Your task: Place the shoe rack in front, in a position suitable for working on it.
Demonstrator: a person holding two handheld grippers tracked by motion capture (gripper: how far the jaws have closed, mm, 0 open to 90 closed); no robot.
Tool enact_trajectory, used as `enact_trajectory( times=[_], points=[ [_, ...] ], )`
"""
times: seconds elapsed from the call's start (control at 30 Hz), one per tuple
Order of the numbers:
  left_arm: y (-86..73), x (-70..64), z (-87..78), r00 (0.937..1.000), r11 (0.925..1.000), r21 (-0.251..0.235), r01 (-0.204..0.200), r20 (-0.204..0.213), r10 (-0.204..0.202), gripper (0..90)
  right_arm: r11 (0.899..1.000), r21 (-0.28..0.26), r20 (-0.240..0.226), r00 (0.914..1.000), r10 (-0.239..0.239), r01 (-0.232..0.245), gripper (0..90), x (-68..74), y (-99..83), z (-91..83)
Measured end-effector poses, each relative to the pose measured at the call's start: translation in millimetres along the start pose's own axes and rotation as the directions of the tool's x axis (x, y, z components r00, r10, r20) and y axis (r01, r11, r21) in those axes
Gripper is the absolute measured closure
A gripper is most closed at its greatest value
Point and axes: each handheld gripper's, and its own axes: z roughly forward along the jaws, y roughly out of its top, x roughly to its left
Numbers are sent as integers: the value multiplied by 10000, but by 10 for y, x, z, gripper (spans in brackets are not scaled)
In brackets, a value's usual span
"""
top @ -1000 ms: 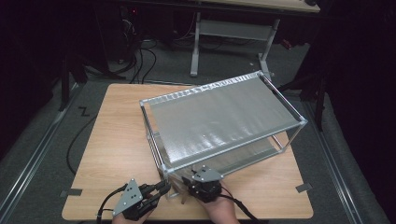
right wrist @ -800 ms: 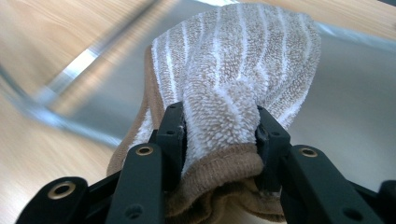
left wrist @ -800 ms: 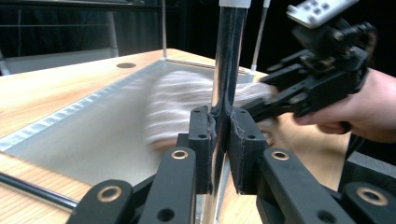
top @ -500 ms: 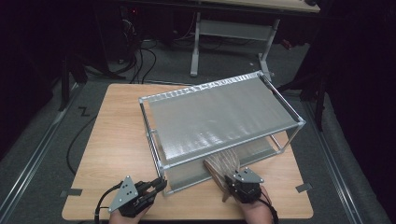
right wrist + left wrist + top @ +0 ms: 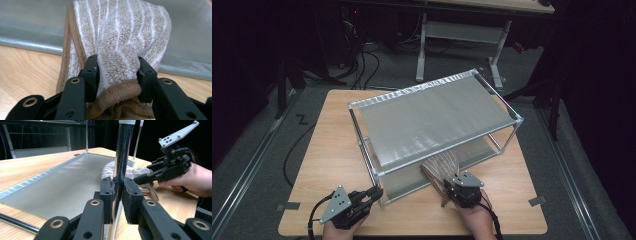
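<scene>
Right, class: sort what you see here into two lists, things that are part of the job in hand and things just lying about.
In the job:
- striped towel, pinched in the right claw
- metal rack, its front post clamped by the left claw
- rack's lower shelf, where the towel lies

Lying about:
- cables on the floor
- grey desk frame behind the table

Looked like a lab or recording workspace, dark all round. Wooden table [image 5: 327,150] stood on grey carpet, tape marks at its lower corners. Cable tangle [image 5: 354,55] lay upper left; a metal-legged desk frame [image 5: 457,35] stood top centre.
</scene>
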Motion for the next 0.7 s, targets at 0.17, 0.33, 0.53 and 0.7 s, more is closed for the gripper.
enact_trajectory(
  times=[0.17,0.33,0.53,0.7],
  points=[
    [1,-6,6,9999,9999,68,-113,-19,113,641,9976,-673,228,9996,148,-133,597,-34,-50,-177],
    [1,-15,53,9993,9990,248,-367,-59,369,580,9903,-1307,806,9951,578,-469,596,-177,-89,-335],
    [-3,8,112,9994,9993,160,-334,-73,335,505,9762,-2072,1463,9845,962,-646,595,-287,-148,-536],
    [6,19,163,9994,9991,292,-311,-133,315,473,9652,-2502,1914,9733,1268,-766,594,-353,-204,-680]
  ],
)
